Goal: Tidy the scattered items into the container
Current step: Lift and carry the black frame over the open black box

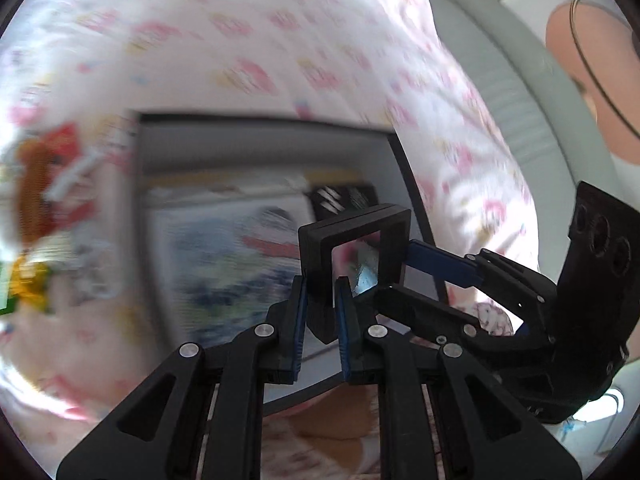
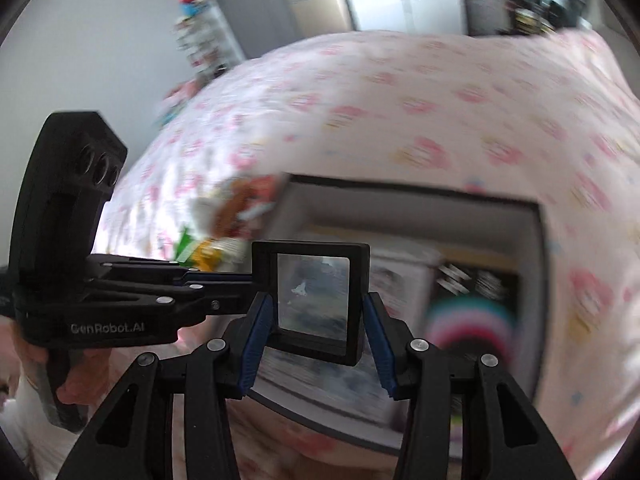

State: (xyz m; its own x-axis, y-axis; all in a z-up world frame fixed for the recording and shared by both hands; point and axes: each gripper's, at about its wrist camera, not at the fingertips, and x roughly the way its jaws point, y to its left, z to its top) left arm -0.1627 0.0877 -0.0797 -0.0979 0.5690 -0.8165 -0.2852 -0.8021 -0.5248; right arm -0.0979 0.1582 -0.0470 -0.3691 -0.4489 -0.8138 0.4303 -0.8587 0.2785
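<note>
Holding the black square frame (image 2: 310,300) between both claws, I have it hanging just above the open container (image 2: 536,272) on the bed. My left claw (image 1: 322,312) is pinched shut on one side bar of the frame, its blue pads tight against the plastic. My right claw (image 2: 316,332) sits astride the frame's lower half, the pads at either side edge; they look to be touching it, so I judge it clamped as well, though motion blur makes that contact less than certain.

Inside the container I can make out a pale printed packet (image 1: 224,264) and a dark packet (image 2: 476,280) with white marks, so the floor of the box is already partly taken. Both views are smeared, which tells me the rig is moving quickly.

My worry is the double grip: if one claw lets go late or pulls a different way, the frame could twist, and its clear pane could be strained. Dropping it from this height onto the packets might let it tip against the container wall, or bounce out onto the sheet.

For room, the near rim lies directly below the claws, and the dark rim on the right runs close to my right claw. A heap of snack packets (image 2: 236,220) sits outside the box at its left corner, touching or nearly so. The pink patterned bedsheet (image 2: 420,120) beyond is open.
</note>
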